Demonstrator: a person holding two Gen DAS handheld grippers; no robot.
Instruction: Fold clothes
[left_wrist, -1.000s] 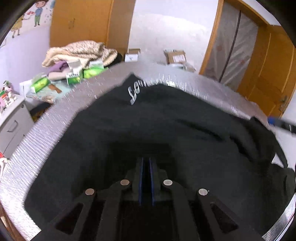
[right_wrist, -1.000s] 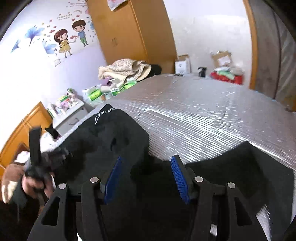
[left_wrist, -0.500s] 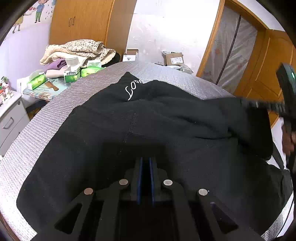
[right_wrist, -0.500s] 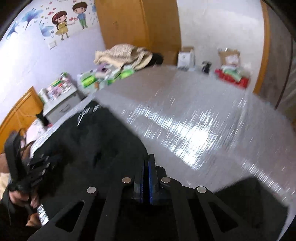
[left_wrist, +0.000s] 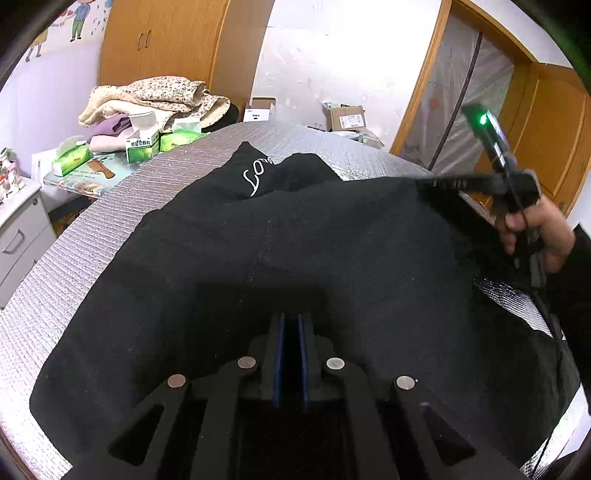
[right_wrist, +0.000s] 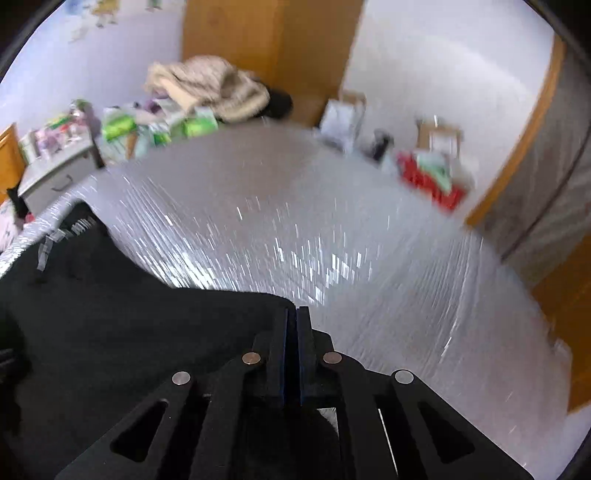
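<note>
A black garment with white lettering lies spread on the silver quilted mat. My left gripper is shut on its near edge, dark cloth pinched between the blue pads. In the left wrist view a hand holds my right gripper at the right, gripping the garment's lifted right edge. The right wrist view is motion-blurred: my right gripper has a corner of the black garment between its pads; its jaws are opening slightly, still pressing the cloth.
Beyond the mat's far left edge sit a heap of blankets, green tissue boxes and a grey drawer cabinet. Cardboard boxes and a red bag stand by the far wall. A wooden door is at right.
My right gripper went from wide open to shut on the garment's edge and swept it sideways over the bare mat. The left gripper kept still, gripping the cloth.
</note>
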